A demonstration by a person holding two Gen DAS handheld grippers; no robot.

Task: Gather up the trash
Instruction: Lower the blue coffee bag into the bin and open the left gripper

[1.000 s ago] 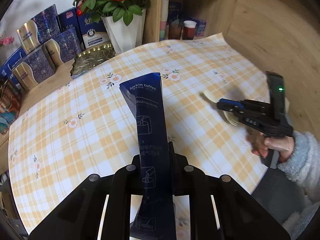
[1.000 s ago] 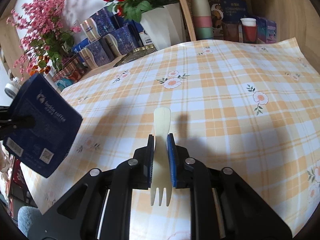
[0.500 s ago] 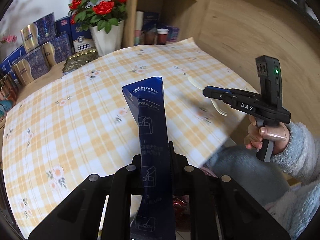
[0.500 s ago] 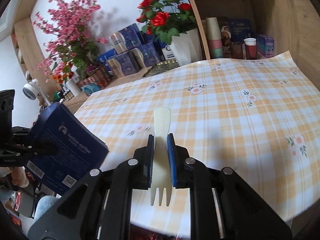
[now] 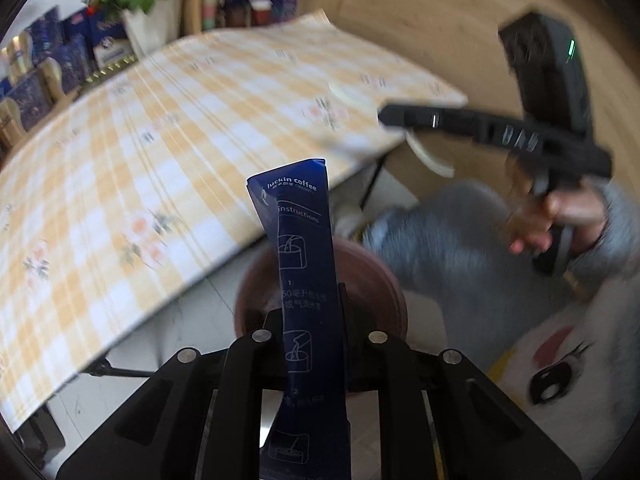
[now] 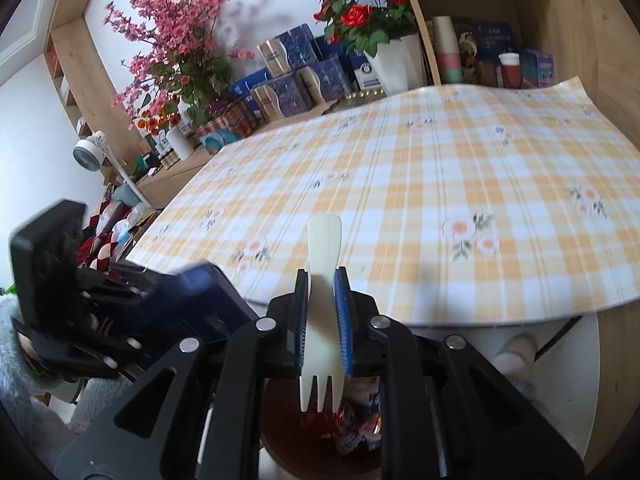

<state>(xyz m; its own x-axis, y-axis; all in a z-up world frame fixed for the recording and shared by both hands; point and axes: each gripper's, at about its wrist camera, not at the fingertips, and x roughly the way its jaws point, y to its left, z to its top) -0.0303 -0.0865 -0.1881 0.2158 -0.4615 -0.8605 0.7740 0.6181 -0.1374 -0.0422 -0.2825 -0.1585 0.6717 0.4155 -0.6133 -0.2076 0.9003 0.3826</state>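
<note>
Where left gripper [image 5: 310, 312] clamps sachet [image 5: 304, 264]: "luckin coffee", "instructions".

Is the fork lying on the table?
No, the fork is clamped in the right gripper, off the table.

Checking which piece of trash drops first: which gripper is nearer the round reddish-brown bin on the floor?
Hard to call; both seem to hang over the bin. The left gripper holds the blue coffee sachet above its rim, and the right gripper holds the cream plastic fork above its opening.

bin [image 5: 320, 280] beside table [image 5: 120, 160], wrappers [image 6: 356, 420] inside
</note>
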